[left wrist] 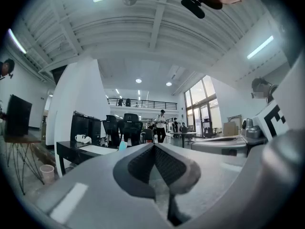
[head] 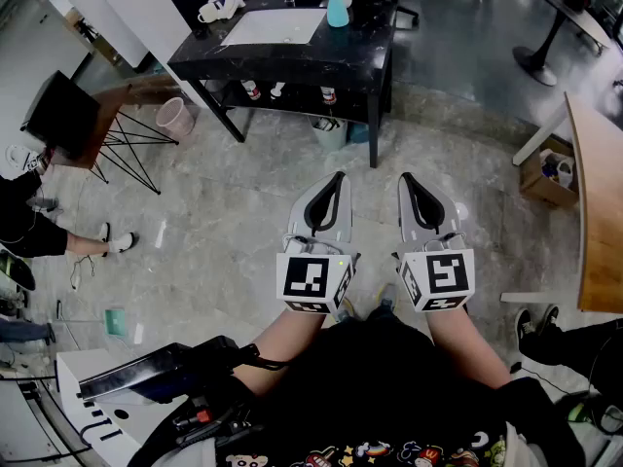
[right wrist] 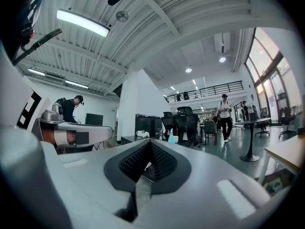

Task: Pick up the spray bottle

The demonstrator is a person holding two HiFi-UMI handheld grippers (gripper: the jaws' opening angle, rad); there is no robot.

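A teal spray bottle (head: pixel 337 8) stands upright on the far side of a black table (head: pixel 292 64), well beyond both grippers. It shows small in the left gripper view (left wrist: pixel 122 145) and the right gripper view (right wrist: pixel 171 138), just above the jaw tips. My left gripper (head: pixel 338 177) and right gripper (head: pixel 406 179) are held side by side over the floor, both pointing toward the table. In each one the jaws are pressed together with nothing between them (left wrist: pixel 153 145) (right wrist: pixel 150 142).
On the table lie a white board (head: pixel 274 27) and white cups (head: pixel 219 9). A pink bin (head: pixel 176 117) and a wire-legged stand sit at its left. A wooden tabletop (head: pixel 596 212) and a cardboard box (head: pixel 550 168) are at the right. A seated person's legs (head: pixel 58 243) show at the left.
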